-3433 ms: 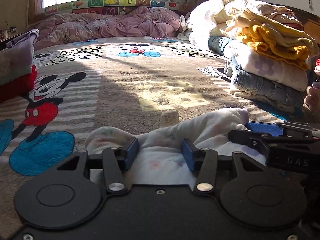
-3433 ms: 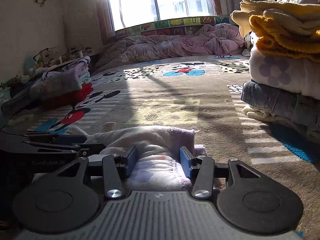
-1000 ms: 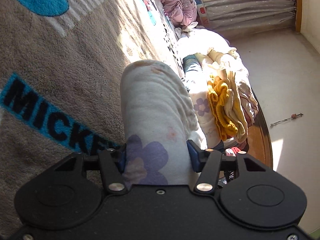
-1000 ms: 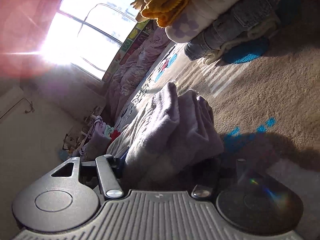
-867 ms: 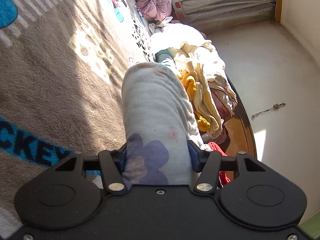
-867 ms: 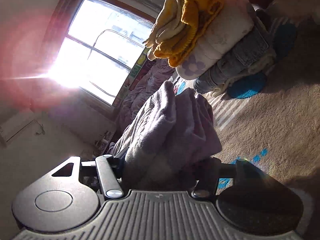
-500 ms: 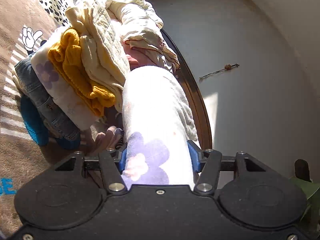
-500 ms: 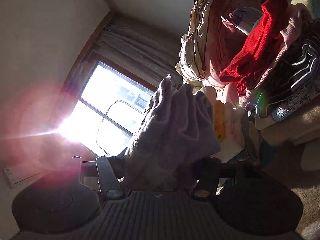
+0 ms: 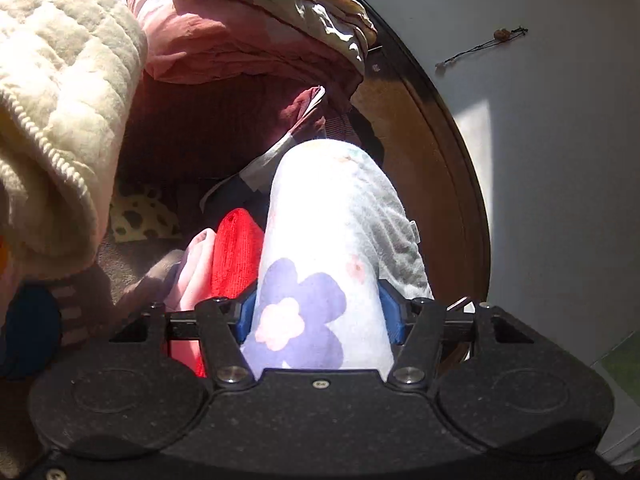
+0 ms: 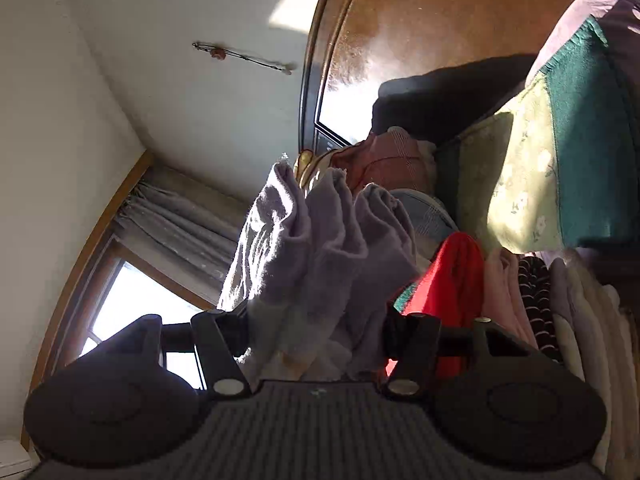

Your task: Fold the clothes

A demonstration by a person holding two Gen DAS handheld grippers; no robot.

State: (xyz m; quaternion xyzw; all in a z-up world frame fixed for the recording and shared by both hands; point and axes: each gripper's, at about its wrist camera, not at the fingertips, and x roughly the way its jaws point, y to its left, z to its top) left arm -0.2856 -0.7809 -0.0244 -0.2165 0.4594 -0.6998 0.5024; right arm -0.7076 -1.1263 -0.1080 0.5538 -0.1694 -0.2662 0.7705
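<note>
Between the blue pads of the left gripper (image 9: 318,314), clamped tight, sits the folded white fleece garment with purple flowers (image 9: 332,240), its rounded end pointing to twelve o'clock. The right gripper (image 10: 316,330) pinches that garment's bunched layers too. At ten o'clock lies a red knitted cloth (image 9: 236,248); beyond, at one o'clock, the curved brown wooden headboard (image 9: 444,168).

i see a white wall (image 9: 560,160) with a bright patch of sun on it. a thin string (image 9: 480,46) hangs there. a round brown wooden headboard (image 10: 420,28) shines. grey curtains (image 10: 180,232) hang by a bright window (image 10: 132,300).
</note>
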